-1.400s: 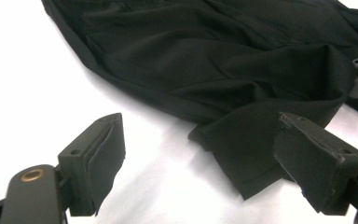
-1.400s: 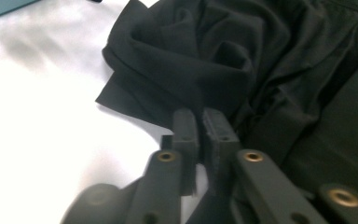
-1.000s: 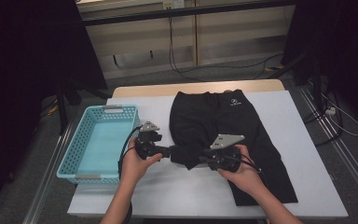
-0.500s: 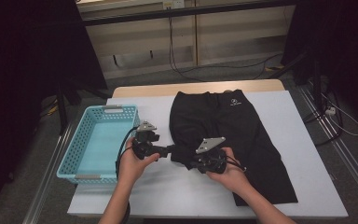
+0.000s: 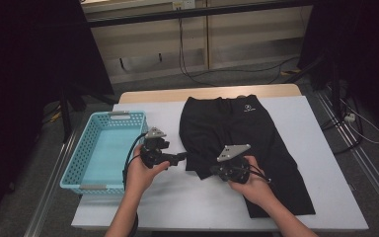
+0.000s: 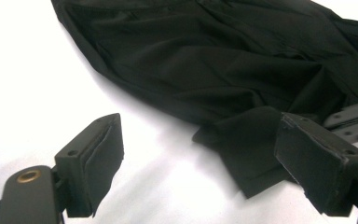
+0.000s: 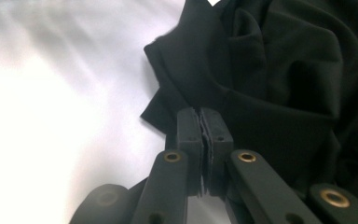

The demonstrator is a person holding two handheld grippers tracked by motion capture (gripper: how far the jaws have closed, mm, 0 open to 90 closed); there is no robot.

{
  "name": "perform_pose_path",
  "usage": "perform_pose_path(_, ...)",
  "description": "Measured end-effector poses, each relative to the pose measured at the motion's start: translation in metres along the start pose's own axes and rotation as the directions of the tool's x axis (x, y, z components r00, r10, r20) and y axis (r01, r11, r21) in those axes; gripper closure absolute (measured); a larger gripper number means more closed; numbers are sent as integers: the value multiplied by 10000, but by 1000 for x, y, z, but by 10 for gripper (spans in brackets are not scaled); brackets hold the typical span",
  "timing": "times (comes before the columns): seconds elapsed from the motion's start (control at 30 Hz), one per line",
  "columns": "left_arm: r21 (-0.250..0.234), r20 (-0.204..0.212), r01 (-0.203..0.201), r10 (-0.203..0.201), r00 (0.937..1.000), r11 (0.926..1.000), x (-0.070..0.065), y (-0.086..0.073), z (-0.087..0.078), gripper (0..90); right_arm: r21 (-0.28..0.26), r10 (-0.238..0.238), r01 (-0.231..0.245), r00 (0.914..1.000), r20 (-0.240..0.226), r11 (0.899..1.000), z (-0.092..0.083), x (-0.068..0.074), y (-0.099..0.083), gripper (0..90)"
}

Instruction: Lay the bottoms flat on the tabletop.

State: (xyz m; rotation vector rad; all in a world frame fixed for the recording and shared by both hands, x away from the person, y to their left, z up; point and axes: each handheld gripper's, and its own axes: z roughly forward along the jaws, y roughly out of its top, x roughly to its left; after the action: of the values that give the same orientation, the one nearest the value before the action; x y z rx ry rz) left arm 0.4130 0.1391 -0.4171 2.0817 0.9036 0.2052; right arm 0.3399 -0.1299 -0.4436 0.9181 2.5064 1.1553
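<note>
Black cloth is the matter here: a pair of black shorts (image 5: 237,143) lies flat on the white worktop (image 5: 321,138), right of the blue basket (image 5: 103,148), which stands at the worktop's left edge. In the high view the right tongs (image 5: 216,172) have come in from the lower right to the near left corner of the shorts, while the left tongs (image 5: 181,158) wait just beside that same edge and have not moved. In the left gripper view the left tongs (image 6: 200,163) stand released, jaws wide apart, with a loose corner of the cloth (image 6: 242,154) lying between them on the worktop, touched by neither pad. In the right gripper view the right tongs (image 7: 204,126) have just been closing and are now clenched, and a thin fold of the cloth seems pinched between the pads. I judge that one corner is now secured, so lifting or folding the shorts can begin once the left tongs take their corner too.
</note>
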Motion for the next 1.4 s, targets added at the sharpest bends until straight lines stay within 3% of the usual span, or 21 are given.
perform_pose_path(0.2, 35, 62, 18, -18, 10000, 10000, -1, 0, 4, 157, -33, -22, 21, 9996, -279, 10000, -16, 1, -9, 862)
perform_pose_path(0.27, 52, 93, 38, -39, 9999, 10000, -1, 0, 5, 158, -177, 12, -19, 9993, -372, 9998, -16, 2, -9, 809)
perform_pose_path(0.43, 92, 57, 156, -156, 9999, 9998, 2, -2, 6, 157, -297, -336, 324, 9986, -410, 9990, 1, 15, 1, 652)
perform_pose_path(0.6, 142, -34, 190, -190, 9998, 9997, 4, -4, 4, 158, -19, -765, 765, 9963, -381, 9971, 18, 24, 7, 613)
perform_pose_path(0.73, 97, -56, 273, -273, 9996, 9996, 4, -6, 4, 158, 293, -647, 649, 9979, -93, 9975, 28, 21, 6, 653)
perform_pose_path(0.87, 62, -33, 546, -546, 9985, 9985, 3, -7, 5, 169, 452, -804, 798, 9967, 108, 9958, 26, 16, 5, 868)
perform_pose_path(0.93, 111, -143, 630, -628, 9979, 9980, 2, -7, 5, 171, 545, -755, 761, 9970, -139, 9956, 23, 14, 4, 877)
perform_pose_path(1.0, 78, 8, 856, -856, 9963, 9963, 0, -7, 6, 199, 494, -826, 835, 9964, -206, 9953, 16, 14, 2, 878)
perform_pose_path(1.13, 39, -160, 783, -782, 9968, 9969, -2, -6, 10, 227, 287, -805, 814, 9963, -306, 9963, 0, 15, -2, 878)
perform_pose_path(1.27, 117, -98, 780, -779, 9969, 9969, -5, -5, 17, 253, 119, -503, 508, 9980, -379, 9986, -16, 7, -11, 875)
perform_pose_path(1.4, 365, 157, 695, -701, 9974, 9969, -11, -3, 28, 289, 130, -397, 402, 9986, -346, 9991, -18, 4, -15, 875)
